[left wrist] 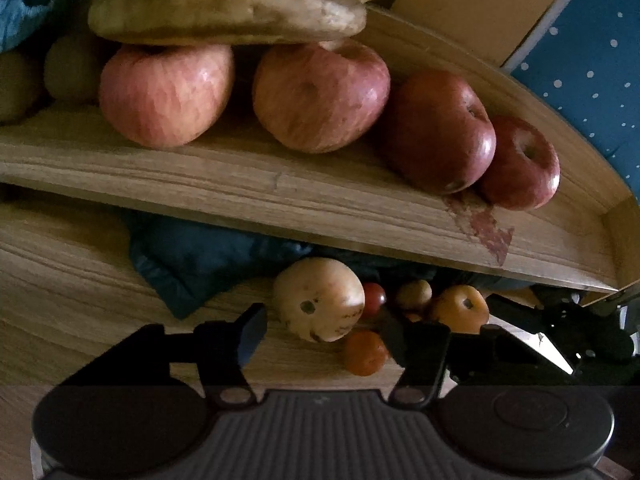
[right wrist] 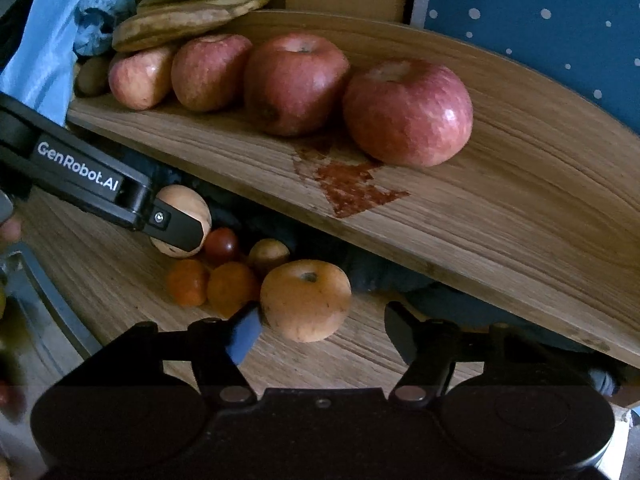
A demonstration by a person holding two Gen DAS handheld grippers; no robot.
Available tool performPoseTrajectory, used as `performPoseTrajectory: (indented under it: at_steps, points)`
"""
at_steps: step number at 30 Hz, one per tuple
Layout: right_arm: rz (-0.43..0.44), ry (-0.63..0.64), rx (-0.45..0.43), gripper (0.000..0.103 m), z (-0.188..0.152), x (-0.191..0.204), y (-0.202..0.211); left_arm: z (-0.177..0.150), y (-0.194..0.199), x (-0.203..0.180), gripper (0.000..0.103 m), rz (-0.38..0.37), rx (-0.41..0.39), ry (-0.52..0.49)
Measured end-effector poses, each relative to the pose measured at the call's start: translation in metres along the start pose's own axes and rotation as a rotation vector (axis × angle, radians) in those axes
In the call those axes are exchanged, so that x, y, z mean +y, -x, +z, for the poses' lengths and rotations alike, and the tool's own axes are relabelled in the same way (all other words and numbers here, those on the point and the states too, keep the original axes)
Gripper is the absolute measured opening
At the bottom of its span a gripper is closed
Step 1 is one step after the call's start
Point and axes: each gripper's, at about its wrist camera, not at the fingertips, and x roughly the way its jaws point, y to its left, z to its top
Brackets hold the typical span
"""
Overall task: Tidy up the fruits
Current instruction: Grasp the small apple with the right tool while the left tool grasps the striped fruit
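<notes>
While the upper wooden shelf (right wrist: 500,208) carries a row of red apples (right wrist: 408,112), the left gripper (left wrist: 320,332) brackets a pale apple (left wrist: 320,300) on the lower board, apparently unclamped, and the right gripper (right wrist: 320,332) stands spread around a yellow apple (right wrist: 306,300) beside small oranges (right wrist: 232,288).

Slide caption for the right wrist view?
Right hand-held gripper flanks a yellow-orange fruit below a shelf of red apples.

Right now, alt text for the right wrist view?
The right tongs sit around a pale yellow-orange apple on the lower wooden surface; whether they touch it is unclear. Small orange and dark red fruits lie left of it. Four red apples line the wooden shelf above.
</notes>
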Motion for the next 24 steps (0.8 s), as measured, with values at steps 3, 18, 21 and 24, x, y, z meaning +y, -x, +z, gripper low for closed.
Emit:
performPoseTrajectory:
  at_steps: [3,18,21,24]
  points:
    - [0.021,-0.024,0.012,0.069,0.003,-0.006,-0.004,0.002,-0.001,0.004,0.058,-0.002,0.005,0.000]
    - [0.059,-0.039,0.016,0.051,0.009,-0.007,-0.014,0.000,-0.001,0.018,0.055,-0.034,-0.014,-0.004]
    - [0.050,-0.055,0.011,0.051,0.005,-0.002,-0.010,-0.003,-0.001,0.019,0.055,-0.042,-0.017,-0.014]
    - [0.041,-0.068,0.005,0.051,0.001,0.002,-0.005,-0.008,0.005,0.025,0.055,-0.053,-0.016,-0.025]
